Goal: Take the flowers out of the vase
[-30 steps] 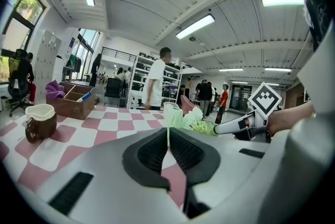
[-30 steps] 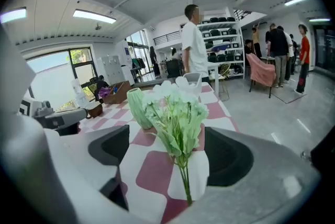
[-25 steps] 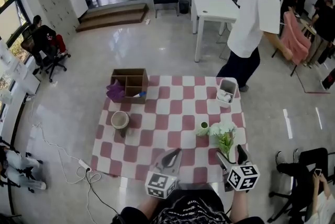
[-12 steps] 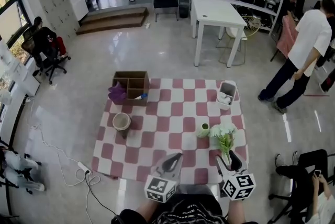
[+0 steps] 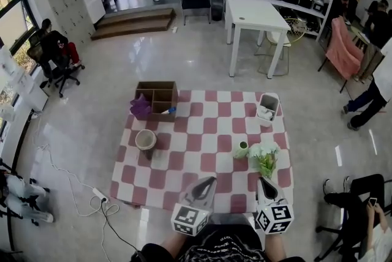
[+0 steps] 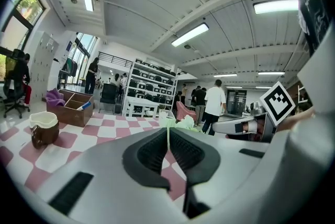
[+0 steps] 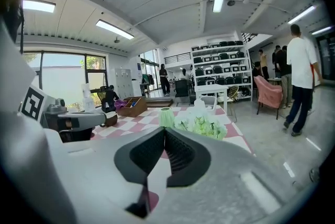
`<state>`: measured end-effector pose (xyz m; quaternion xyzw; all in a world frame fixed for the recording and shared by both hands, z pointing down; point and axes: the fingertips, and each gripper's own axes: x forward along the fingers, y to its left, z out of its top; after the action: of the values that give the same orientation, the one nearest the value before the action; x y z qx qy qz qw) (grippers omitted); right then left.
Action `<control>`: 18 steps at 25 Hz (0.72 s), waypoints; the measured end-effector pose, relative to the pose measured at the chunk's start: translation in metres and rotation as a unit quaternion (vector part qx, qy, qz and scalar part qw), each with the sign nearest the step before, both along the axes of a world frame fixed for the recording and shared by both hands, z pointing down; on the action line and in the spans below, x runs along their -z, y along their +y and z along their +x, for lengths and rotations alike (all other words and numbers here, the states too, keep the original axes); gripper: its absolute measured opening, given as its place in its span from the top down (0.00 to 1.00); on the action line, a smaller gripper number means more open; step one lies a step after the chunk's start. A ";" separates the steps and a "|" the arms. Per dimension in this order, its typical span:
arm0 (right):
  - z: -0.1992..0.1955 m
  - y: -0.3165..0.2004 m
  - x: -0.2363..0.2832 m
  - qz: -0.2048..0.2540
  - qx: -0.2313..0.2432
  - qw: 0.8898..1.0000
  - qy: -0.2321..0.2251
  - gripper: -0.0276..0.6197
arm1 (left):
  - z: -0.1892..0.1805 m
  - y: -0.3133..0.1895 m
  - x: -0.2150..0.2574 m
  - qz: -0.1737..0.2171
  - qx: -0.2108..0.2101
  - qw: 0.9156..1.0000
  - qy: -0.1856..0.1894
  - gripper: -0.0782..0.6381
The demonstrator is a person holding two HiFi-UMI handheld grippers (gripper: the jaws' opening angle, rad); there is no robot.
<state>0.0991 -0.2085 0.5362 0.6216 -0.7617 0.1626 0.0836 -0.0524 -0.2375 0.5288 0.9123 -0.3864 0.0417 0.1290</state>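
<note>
The bunch of pale green and white flowers (image 5: 264, 157) lies on the checked cloth (image 5: 202, 132), right of the small green vase (image 5: 241, 149), which stands upright. My right gripper (image 5: 262, 182) is shut and empty, its tips just short of the near end of the stems. In the right gripper view the flowers (image 7: 201, 124) and the vase (image 7: 166, 117) show beyond the shut right gripper (image 7: 165, 130). My left gripper (image 5: 211, 180) hovers over the cloth's front edge. In its own view the left gripper (image 6: 168, 130) is shut with nothing in it, and the flowers (image 6: 179, 122) show past its tips.
A brown wooden box (image 5: 155, 97) with purple cloth stands at the far left corner. A brown and cream mug (image 5: 146, 141) sits on the left, a white bin (image 5: 267, 108) at the far right. A person (image 5: 373, 92) walks at the right; cables (image 5: 101, 202) lie on the floor.
My right gripper's jaws went from wide open at the stems to shut, and it drew slightly left and back. The flowers stayed on the cloth. The person in white walked off to the right.
</note>
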 end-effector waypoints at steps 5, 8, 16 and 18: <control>-0.006 0.003 -0.001 0.007 -0.002 1.000 0.005 0.95 | -0.004 0.002 -0.001 0.001 0.003 1.000 0.001 0.86; -0.007 0.005 -0.004 0.005 -0.006 1.000 0.006 0.95 | -0.006 0.004 -0.001 0.001 0.004 1.000 0.001 0.86; -0.009 0.010 -0.007 0.008 -0.007 1.000 0.021 0.95 | -0.013 0.010 -0.005 0.000 0.012 1.000 -0.002 0.86; -0.009 0.010 -0.005 0.011 -0.008 1.000 0.026 0.95 | -0.015 0.010 -0.005 0.002 0.014 1.000 -0.002 0.86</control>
<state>0.0905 -0.1989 0.5414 0.6329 -0.7558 0.1385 0.0949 -0.0675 -0.2278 0.5336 0.9071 -0.3990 0.0411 0.1274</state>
